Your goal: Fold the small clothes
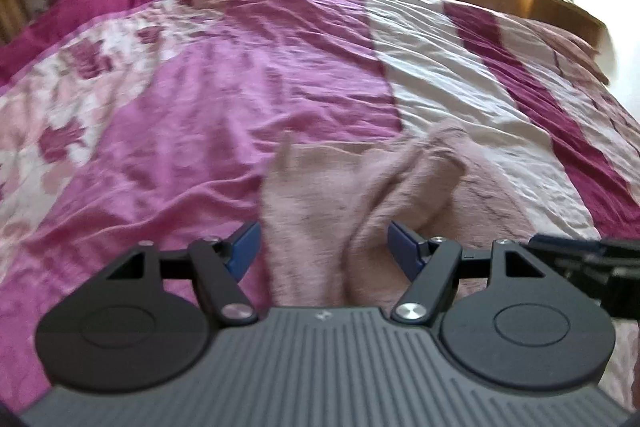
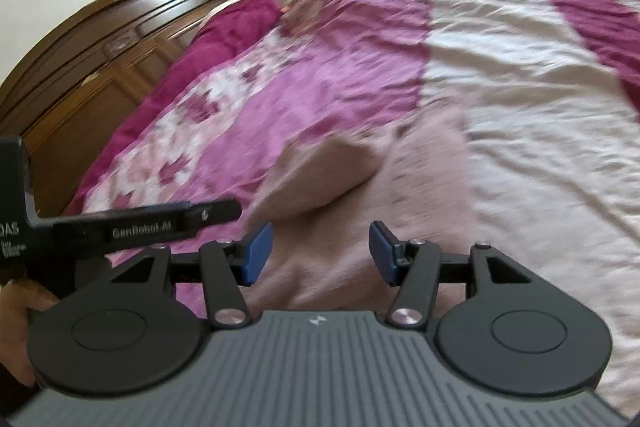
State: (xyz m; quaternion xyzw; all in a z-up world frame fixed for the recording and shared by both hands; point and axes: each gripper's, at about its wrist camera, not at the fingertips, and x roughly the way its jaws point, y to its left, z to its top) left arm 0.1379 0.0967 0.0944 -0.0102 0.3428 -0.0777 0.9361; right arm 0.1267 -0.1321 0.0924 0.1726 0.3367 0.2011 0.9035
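Pink garment (image 1: 360, 195) between parted tools

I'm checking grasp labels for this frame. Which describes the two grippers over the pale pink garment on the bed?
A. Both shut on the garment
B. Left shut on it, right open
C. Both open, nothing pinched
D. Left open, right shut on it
C: the left gripper and the right gripper each show blue jaws spread wide apart, with the pale pink garment lying bunched on the bedspread beyond them, not pinched.
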